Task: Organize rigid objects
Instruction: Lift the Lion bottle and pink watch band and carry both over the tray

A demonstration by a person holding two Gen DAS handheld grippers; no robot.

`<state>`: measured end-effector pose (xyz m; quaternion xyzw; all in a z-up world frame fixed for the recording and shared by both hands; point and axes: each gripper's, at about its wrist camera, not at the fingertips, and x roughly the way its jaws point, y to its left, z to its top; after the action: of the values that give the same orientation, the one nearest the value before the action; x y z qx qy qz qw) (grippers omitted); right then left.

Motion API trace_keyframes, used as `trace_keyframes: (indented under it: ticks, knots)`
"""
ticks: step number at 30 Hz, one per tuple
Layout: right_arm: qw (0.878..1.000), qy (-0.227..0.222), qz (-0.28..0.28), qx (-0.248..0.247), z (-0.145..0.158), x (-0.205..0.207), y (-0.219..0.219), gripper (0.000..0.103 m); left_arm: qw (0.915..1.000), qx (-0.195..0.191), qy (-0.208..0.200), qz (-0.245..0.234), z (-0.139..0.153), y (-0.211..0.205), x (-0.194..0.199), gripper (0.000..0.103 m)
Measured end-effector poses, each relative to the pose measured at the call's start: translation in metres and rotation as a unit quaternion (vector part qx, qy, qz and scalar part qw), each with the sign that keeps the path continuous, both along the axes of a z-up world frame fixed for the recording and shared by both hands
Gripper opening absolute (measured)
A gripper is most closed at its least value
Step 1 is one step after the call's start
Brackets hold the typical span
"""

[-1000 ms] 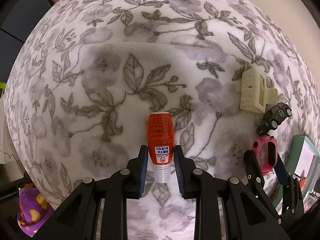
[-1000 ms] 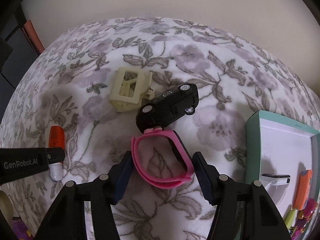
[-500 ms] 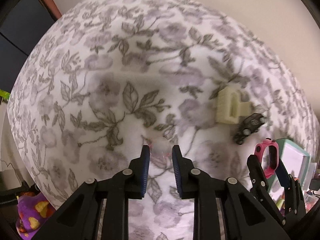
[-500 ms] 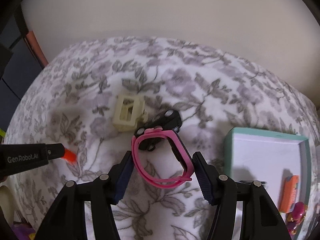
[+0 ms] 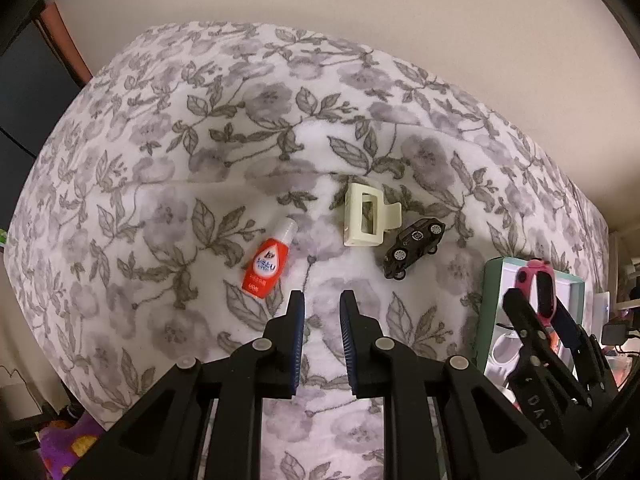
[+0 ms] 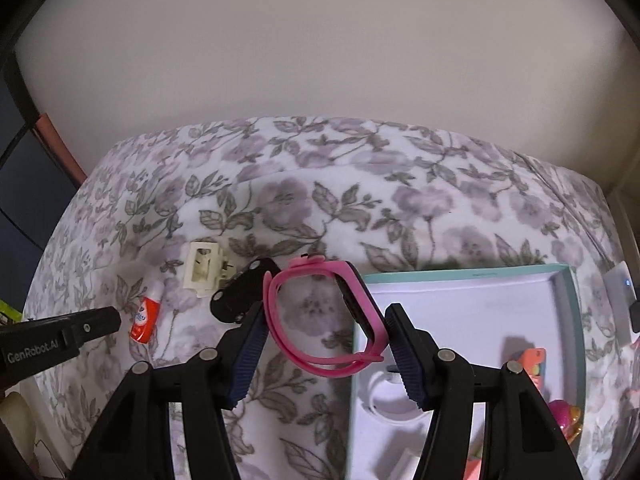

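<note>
My right gripper point(image 6: 324, 320) is shut on a pink wristband point(image 6: 320, 312) and holds it in the air above the left edge of a teal box point(image 6: 572, 292). It also shows at the right of the left wrist view point(image 5: 540, 284). My left gripper point(image 5: 322, 308) is empty, its jaws a narrow gap apart, raised above the floral blanket. An orange bottle point(image 5: 266, 264) lies on the blanket ahead and to its left, cap pointing away. A cream hair claw point(image 5: 366, 216) and a black toy car point(image 5: 414, 246) lie further on.
The teal box point(image 5: 490, 304) holds a white ring-shaped item point(image 6: 390, 400), an orange item point(image 6: 532, 364) and small pink toys point(image 6: 568, 420). A beige wall stands behind the blanket-covered surface point(image 5: 160, 152). Dark furniture is at the far left.
My left gripper let go of the orange bottle and rose back; the bottle now lies on the blanket, turned. My right gripper lifted the pink wristband and carried it right, over the box's edge.
</note>
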<state>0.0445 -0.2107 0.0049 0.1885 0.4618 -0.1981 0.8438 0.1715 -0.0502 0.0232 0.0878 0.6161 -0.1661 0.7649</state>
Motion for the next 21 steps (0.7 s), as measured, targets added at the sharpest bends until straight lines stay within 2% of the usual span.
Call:
trace_keyframes:
  ticks: [4,8,13,17,21]
  knots:
    - [1.000,0.001,0.001,0.005,-0.002,-0.001,-0.001,0.063,0.9996,0.019,-0.007,0.021,-0.011,0.012,0.011,0.018]
    - [1.000,0.009,0.005,0.009,-0.008,0.001,0.000,0.063,0.9990,0.026,0.011,0.035,-0.035,0.022,0.024,0.019]
    - [1.000,0.018,0.007,0.012,-0.015,0.003,0.001,0.063,0.9984,0.042,0.011,0.036,-0.056,0.026,0.031,0.027]
    - [1.000,0.026,0.012,0.012,-0.019,0.006,0.004,0.063,0.9985,0.044,0.008,0.032,-0.067,0.026,0.034,0.039]
    - [0.999,0.029,0.016,0.011,-0.021,0.007,0.007,0.063,0.9984,0.052,-0.006,0.022,-0.075,0.021,0.034,0.040]
